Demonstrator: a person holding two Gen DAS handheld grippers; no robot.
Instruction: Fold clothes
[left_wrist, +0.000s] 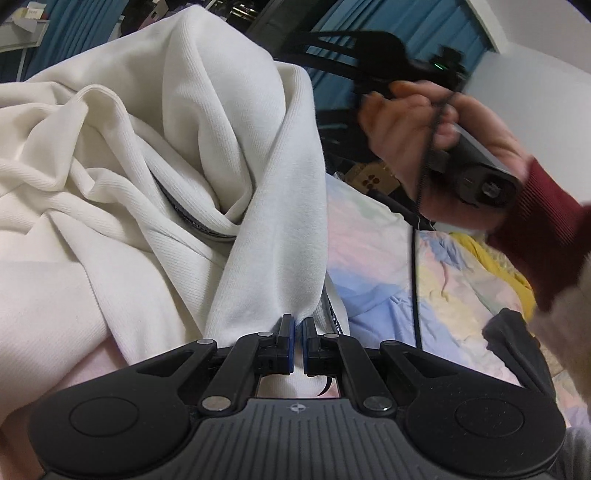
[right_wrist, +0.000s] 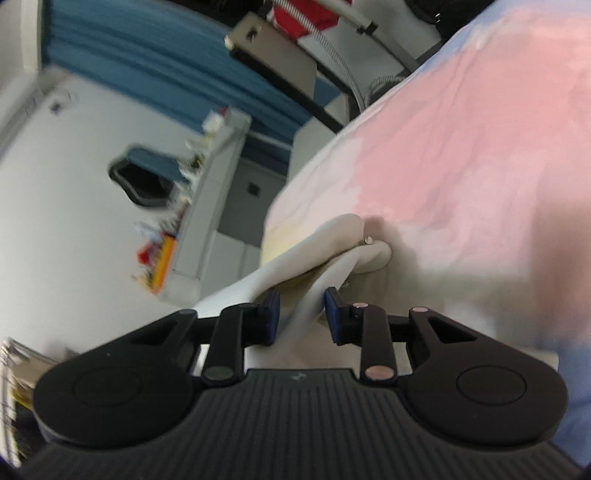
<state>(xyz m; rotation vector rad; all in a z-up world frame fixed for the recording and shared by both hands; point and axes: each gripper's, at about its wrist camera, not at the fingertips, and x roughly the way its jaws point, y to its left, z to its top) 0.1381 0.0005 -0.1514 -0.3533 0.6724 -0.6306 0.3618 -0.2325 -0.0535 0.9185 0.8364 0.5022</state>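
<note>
White garment (left_wrist: 155, 177) bunched on pastel bedspread (left_wrist: 388, 273) by its edge, left gripper (left_wrist: 298, 332) clenched on a fold, left view only: person's hand (left_wrist: 424, 147), red sleeve (left_wrist: 546, 236), right view only: right gripper (right_wrist: 301, 314) half-open w/ cloth between pads, grip unclear

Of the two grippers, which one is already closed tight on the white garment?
The left gripper: its blue pads meet on an edge of the white garment. The right gripper has cloth between its pads, but a gap remains.
</note>
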